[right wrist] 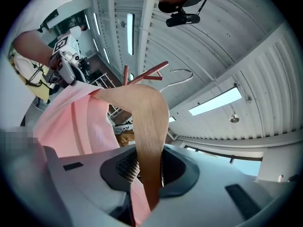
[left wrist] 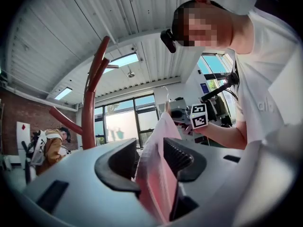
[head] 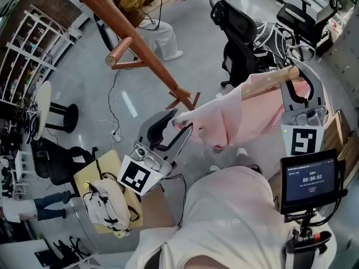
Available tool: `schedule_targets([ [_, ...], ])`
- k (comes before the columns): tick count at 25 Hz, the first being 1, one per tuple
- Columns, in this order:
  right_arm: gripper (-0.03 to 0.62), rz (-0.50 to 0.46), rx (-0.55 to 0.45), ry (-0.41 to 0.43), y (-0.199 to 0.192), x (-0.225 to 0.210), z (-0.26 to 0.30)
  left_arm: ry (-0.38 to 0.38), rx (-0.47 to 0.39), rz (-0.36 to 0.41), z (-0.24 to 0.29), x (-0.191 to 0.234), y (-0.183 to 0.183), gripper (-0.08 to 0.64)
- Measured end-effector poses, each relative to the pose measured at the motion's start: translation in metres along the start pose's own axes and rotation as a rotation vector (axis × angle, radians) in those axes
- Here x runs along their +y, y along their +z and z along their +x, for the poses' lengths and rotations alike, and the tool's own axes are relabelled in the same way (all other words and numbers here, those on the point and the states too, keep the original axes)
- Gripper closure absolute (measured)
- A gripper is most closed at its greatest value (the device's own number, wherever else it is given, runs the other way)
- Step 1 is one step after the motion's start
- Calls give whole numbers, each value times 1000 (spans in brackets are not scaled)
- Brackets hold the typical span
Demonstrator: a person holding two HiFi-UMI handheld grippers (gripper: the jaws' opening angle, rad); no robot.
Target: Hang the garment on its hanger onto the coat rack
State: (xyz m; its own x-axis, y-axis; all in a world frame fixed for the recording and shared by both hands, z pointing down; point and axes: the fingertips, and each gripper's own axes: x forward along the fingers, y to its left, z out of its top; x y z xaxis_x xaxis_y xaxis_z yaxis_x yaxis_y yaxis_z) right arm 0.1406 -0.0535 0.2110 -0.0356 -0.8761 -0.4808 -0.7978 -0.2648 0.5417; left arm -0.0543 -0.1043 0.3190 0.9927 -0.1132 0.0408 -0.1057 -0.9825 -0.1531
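A pink garment hangs on a wooden hanger held between my two grippers in the head view. My right gripper is shut on the hanger's wooden arm; the metal hook shows above it. My left gripper is shut on the garment's pink cloth at its left end. The copper-coloured coat rack stands beyond, its pegs rising to the left of the left gripper. The garment is apart from the rack.
Black office chairs and cables stand behind the garment. A person in a yellow top sits past the rack. A white backpack lies on a small table at lower left. A timer screen is mounted at right.
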Motion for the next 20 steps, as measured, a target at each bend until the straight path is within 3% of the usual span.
schedule_targets([
  [3, 491, 34, 10, 64, -13, -2, 40, 62, 7, 12, 4, 24, 11, 390],
  [7, 491, -58, 223, 215, -75, 5, 82, 169, 36, 13, 19, 59, 10, 391],
  [18, 491, -9, -11, 447, -49, 32, 203, 367, -12, 90, 1, 96, 72, 396],
  [20, 491, 0, -48, 478, -44, 39, 220, 400, -10, 110, -1, 102, 81, 422],
])
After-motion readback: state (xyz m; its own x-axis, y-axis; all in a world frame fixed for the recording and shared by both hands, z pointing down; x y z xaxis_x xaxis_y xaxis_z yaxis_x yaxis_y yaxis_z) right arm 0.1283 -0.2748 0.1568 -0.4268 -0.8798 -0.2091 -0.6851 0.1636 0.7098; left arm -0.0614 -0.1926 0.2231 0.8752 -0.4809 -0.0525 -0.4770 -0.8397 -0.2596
